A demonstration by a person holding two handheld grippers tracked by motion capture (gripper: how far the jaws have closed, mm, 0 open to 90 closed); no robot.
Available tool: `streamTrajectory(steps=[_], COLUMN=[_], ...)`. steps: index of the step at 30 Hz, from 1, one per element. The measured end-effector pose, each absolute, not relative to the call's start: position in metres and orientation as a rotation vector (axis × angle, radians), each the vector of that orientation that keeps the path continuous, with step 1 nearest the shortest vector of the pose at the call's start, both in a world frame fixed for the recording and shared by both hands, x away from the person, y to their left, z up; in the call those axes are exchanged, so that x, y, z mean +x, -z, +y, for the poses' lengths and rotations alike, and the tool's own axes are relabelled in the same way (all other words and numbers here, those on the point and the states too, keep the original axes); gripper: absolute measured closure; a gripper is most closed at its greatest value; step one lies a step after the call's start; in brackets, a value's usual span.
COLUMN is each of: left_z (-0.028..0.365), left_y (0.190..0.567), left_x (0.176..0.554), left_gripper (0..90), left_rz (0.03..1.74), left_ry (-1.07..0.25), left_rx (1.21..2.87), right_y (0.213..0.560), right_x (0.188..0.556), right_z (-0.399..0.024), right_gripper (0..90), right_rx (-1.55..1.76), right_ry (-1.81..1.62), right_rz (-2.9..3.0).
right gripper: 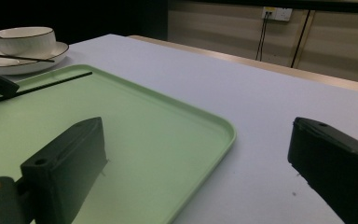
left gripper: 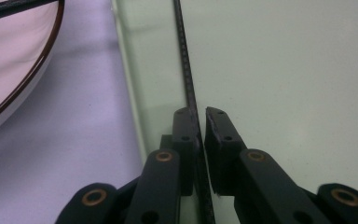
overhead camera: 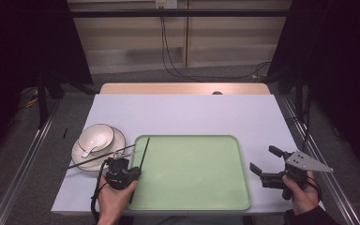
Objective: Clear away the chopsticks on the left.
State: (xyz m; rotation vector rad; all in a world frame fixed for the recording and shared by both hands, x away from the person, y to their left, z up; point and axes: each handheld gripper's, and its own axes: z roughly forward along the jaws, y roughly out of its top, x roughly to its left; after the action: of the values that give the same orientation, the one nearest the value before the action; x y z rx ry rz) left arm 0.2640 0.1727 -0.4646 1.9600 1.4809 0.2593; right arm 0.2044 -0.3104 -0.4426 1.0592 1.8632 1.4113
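Matt green plastic tray (overhead camera: 192,187), glossy white ceramic bowl (overhead camera: 96,137), thin black ridged chopstick (left gripper: 186,74), matt black claw pads (left gripper: 219,135).

A white bowl (overhead camera: 96,136) with a dark rim sits on a matching plate (overhead camera: 117,140) at the left of the pale worktop (overhead camera: 192,112); a white spoon (overhead camera: 90,149) rests in the bowl. Beyond the far edge, cables (overhead camera: 168,61) hang down a beige wall (overhead camera: 225,42) from a socket (overhead camera: 165,3).

A green rectangular plastic tray (overhead camera: 192,173) lies at the near middle of the white worktop (overhead camera: 187,112). Left of it, a white ceramic bowl (overhead camera: 96,137) with a white spoon (overhead camera: 90,149) in it sits on a white plate (overhead camera: 82,159). One thin black chopstick (overhead camera: 98,158) rests across that plate, another thin black chopstick (overhead camera: 142,157) along the tray's left edge.
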Motion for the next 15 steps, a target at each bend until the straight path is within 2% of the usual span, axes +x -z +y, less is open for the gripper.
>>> streamTrajectory(steps=[6,9,13,15], left_z=[0.177,0.180,0.182,0.187], left_y=[0.463,0.458,0.451,0.445], left_x=[0.265,0.263,0.258,0.253], left_gripper=[73.3,65.1,47.6,41.0], left_rz=[1.412,1.328,1.242,1.147], left_ry=[-0.223,-0.212,-0.259,-0.298], left_rx=[1.952,1.957,1.957,1.951], right_y=[0.442,0.442,0.442,0.442], right_x=[0.204,0.204,0.204,0.203], right_z=[-0.311,-0.310,-0.308,-0.309], right_gripper=[3.6,3.4,3.1,3.1], right_rx=[1.051,1.049,1.015,1.021], right_ry=[-1.415,-1.421,-1.428,-1.430], right_rz=[1.869,1.871,1.887,1.880])
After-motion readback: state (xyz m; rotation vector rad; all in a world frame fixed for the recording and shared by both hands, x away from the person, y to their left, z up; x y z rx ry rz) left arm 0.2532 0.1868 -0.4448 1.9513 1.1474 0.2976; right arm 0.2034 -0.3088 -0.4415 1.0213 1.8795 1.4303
